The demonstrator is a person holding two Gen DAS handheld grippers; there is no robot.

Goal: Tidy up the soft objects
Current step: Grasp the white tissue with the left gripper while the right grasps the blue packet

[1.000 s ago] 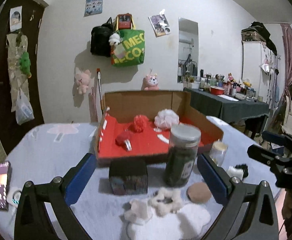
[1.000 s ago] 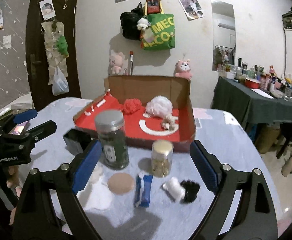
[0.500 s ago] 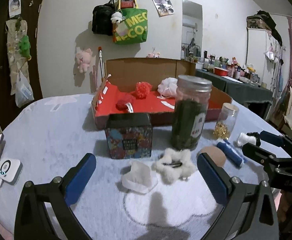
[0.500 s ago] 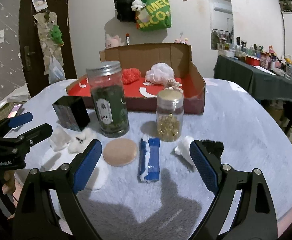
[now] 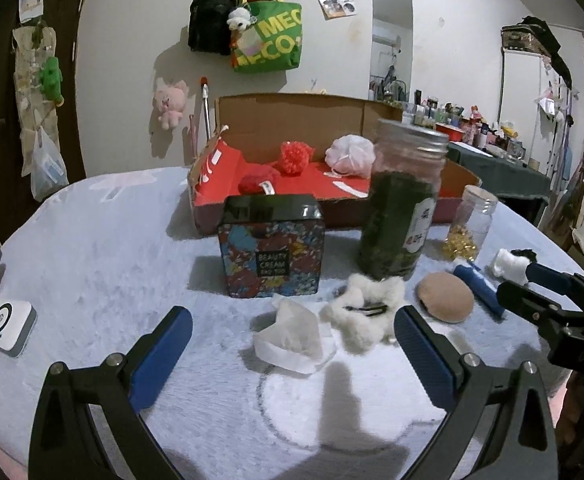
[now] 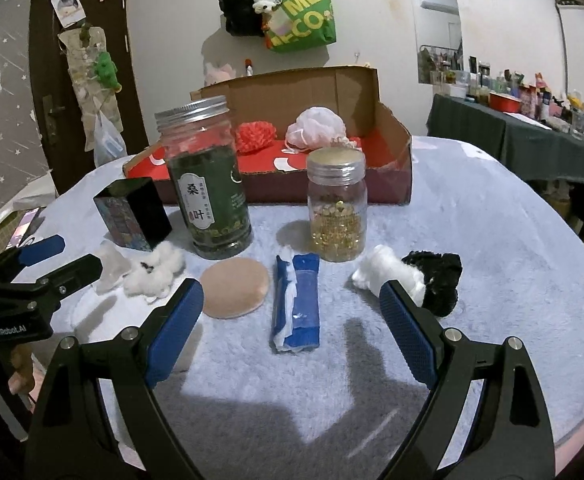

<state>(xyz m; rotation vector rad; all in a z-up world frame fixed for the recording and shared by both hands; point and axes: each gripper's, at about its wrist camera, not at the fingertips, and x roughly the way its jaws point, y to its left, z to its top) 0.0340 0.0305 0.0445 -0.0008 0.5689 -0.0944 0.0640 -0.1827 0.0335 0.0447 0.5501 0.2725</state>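
Left gripper: nearest in the left view; jaws spread wide and empty, tilted down over the blanket, with the tissue wad between and just beyond the tips.
Right gripper: nearest in the right view; jaws likewise spread and empty, tilted down, framing the blue pack.
Tissue wad: near centre, loose on the blanket; judged featherlight and crushable, so a pinch across its raised middle should serve.
Fluffy clip: just right of the wad, touching it or nearly so; white pile around a dark clip; soft outside, stiff core, best taken across the clip.
Puff: tan disc lying flat, right of the fluffy clip; judged light and springy, low to the blanket, so an edge hold is likely needed.
Blue pack: lies lengthwise between the right jaws; soft, somewhat slick wrapper; grip across its short width.
Cotton: white tuft at far right, touching the black fluff; both very light and compressible.
Tin, tea jar, bead jar: a row of rigid items behind the soft ones; probably not to be moved.
Box: farthest on the blanket, red-lined; already holds red pompoms and a pink pouf; judged the destination.
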